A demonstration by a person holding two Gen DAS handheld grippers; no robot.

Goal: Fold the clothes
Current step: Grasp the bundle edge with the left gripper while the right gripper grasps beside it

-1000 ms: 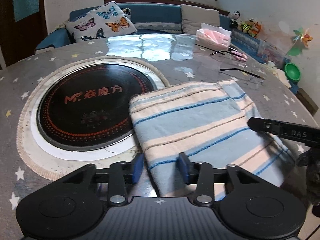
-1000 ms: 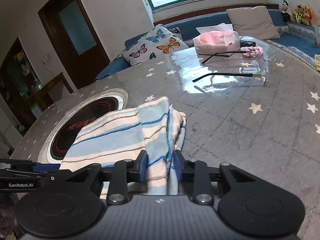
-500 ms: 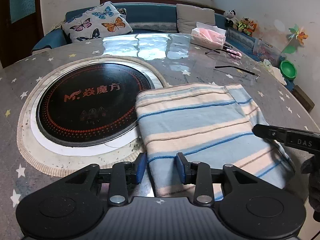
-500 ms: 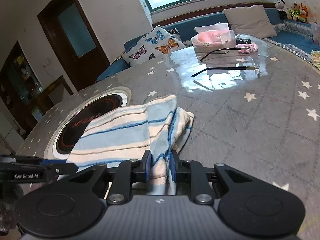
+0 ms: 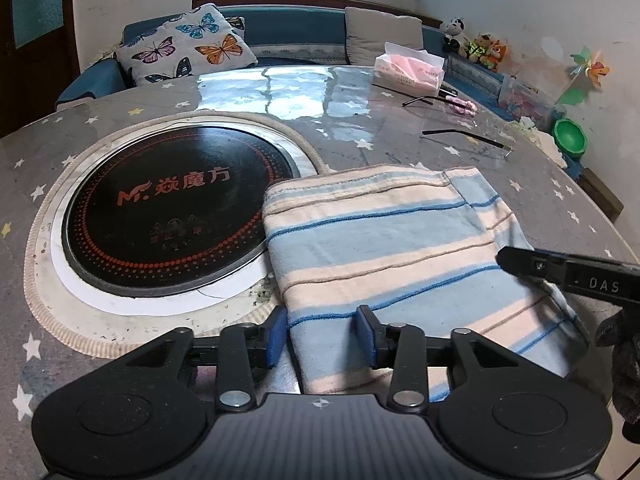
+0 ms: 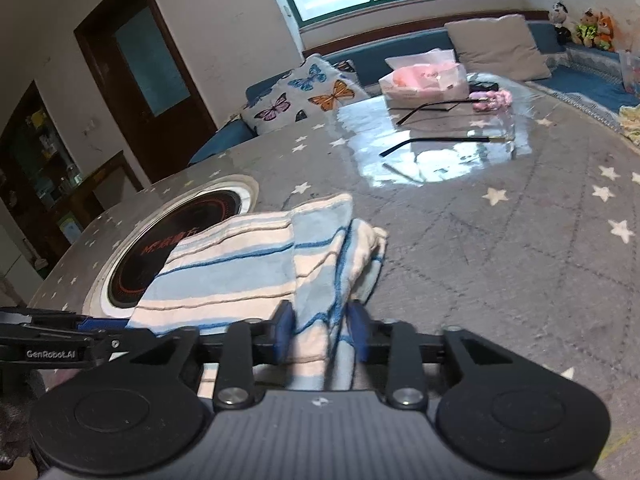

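A folded blue, cream and tan striped cloth (image 5: pixel 392 244) lies on the round grey star-patterned table (image 5: pixel 400 132), its left edge over the rim of a black induction hob (image 5: pixel 168 208). My left gripper (image 5: pixel 322 334) is open, its blue pads on either side of the cloth's near left corner. My right gripper (image 6: pixel 320 332) is open with the cloth's (image 6: pixel 256 268) bunched right end between its pads. The right gripper's finger shows in the left wrist view (image 5: pixel 568 274), and the left gripper shows in the right wrist view (image 6: pixel 52 340).
A pink tissue pack (image 5: pixel 408 68), two black bent rods (image 5: pixel 464 136), and a pink scrunchie (image 5: pixel 462 105) sit at the table's far side. A blue sofa with a butterfly cushion (image 5: pixel 188 50) stands behind the table. A green bowl (image 5: pixel 568 142) is at the right.
The cloth has slid slightly nearer and now lies flatter. The right gripper's jaws closed at half a second ago and have widened again. The left jaws have stayed apart.
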